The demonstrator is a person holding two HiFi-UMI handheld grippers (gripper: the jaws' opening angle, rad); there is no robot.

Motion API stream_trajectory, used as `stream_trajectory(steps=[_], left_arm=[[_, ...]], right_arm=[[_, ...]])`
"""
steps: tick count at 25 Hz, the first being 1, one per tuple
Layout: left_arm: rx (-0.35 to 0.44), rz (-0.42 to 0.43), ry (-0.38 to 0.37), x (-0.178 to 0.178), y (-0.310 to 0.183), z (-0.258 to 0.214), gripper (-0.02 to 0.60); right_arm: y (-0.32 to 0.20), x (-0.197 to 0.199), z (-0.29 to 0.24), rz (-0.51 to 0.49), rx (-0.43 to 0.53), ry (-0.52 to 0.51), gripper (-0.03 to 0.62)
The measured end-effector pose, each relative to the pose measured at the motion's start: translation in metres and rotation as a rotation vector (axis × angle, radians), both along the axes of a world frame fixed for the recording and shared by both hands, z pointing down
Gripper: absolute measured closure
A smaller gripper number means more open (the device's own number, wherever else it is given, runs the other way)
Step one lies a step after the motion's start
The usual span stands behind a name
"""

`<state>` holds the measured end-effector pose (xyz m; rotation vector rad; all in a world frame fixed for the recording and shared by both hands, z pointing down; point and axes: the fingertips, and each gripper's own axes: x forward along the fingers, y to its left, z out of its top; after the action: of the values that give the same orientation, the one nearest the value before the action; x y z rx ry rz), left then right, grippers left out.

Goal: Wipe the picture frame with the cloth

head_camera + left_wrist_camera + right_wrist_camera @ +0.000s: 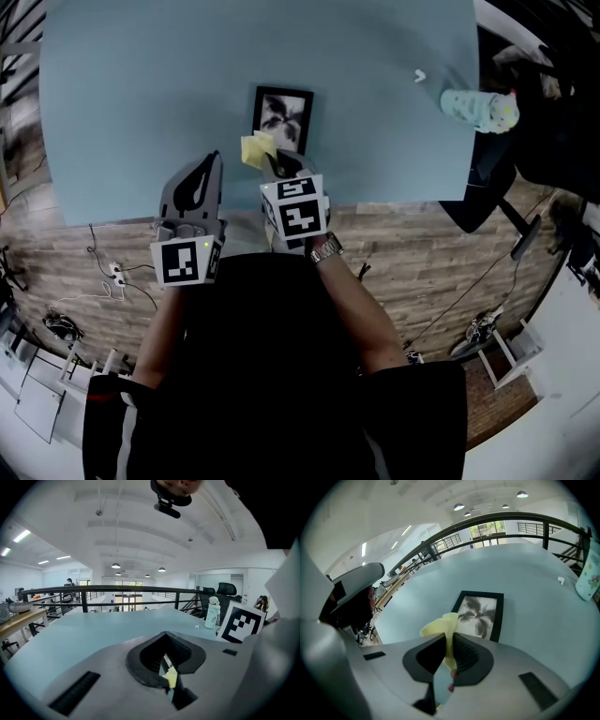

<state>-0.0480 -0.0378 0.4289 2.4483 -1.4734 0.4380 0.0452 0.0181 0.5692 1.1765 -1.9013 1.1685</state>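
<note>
Picture frame (282,119): 1 only, lying flat on pale-blue table (141,84) nr its front edge; black border, b/w flower print. 1 yellow cloth (256,150), bunched, clamped in right gripper (272,161) by frame's near-left corner; contact w/ frame unclear. Left gripper (215,157) alongside, jaws together. 1 bottle (480,109) far right.
</note>
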Motion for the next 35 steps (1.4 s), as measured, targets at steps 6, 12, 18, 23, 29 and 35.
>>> stream_trajectory(steps=[6,12,18,23,29,35], left_arm=[[-0.003,0.017,-0.011,0.001,-0.003,0.002,0.581],[0.009,0.032,-0.006,0.006,0.0,0.002,0.581],[-0.007,0.039,-0.015,0.012,0.007,0.002,0.581],[0.017,0.051,-0.001,0.02,0.01,-0.004,0.581],[0.02,0.07,-0.008,0.026,0.019,-0.004,0.581],[0.025,0.089,0.001,0.033,0.02,-0.006,0.581]], right_arm=[[0.002,0.014,0.003,0.025,-0.011,0.02,0.558],[0.009,0.037,0.007,0.057,-0.018,0.046,0.559],[0.014,0.055,0.007,0.092,-0.017,0.069,0.558],[0.019,0.066,0.005,0.109,-0.014,0.081,0.559],[0.027,0.082,0.003,0.14,-0.012,0.095,0.557],[0.025,0.095,-0.01,0.18,0.009,0.094,0.558]])
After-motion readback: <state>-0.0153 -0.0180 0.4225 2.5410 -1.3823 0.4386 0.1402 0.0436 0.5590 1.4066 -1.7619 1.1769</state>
